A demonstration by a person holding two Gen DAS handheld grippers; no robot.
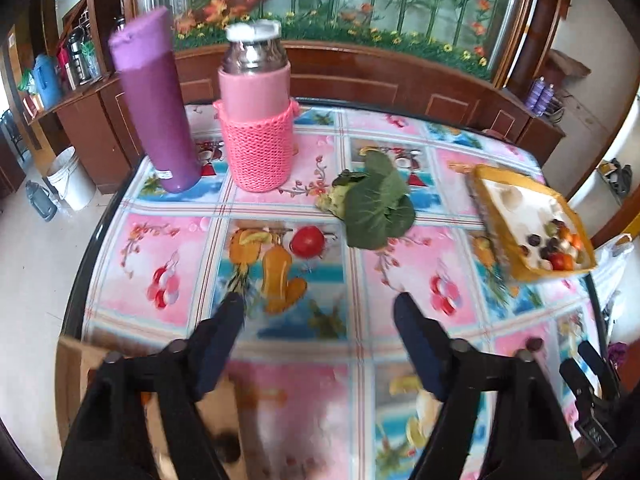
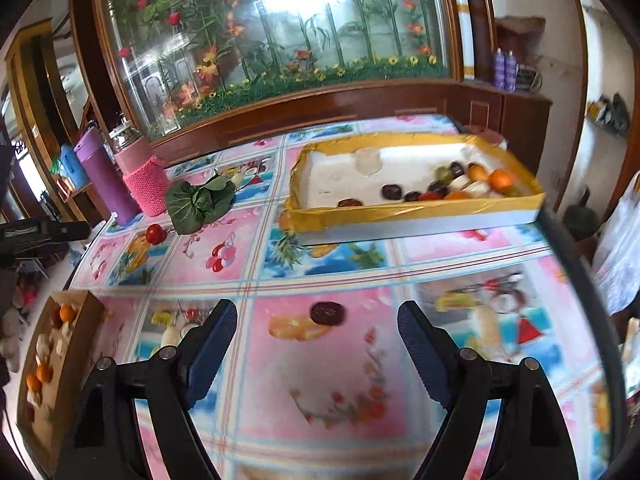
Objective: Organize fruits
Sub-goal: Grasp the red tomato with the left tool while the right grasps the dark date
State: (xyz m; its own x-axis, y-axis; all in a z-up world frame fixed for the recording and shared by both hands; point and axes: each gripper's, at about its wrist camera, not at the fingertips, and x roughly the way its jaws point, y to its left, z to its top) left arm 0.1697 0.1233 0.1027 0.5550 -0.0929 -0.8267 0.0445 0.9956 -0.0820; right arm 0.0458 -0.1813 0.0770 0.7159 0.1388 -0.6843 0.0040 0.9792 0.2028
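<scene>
Right gripper (image 2: 318, 344) fingers wide, empty, lined up on the dark brown fruit (image 2: 327, 313) just ahead between them; left gripper (image 1: 320, 328) fingers wide, tomato (image 1: 307, 241) farther ahead.

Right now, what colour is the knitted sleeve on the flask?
Bright pink knitted sleeve, clearest in the left wrist view.

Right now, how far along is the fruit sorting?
Partly done: the gold-edged tray and the brown tray both hold fruit. In hand: nothing; right gripper and left gripper are open. Left: dark fruit and red fruit loose on the table.
</scene>
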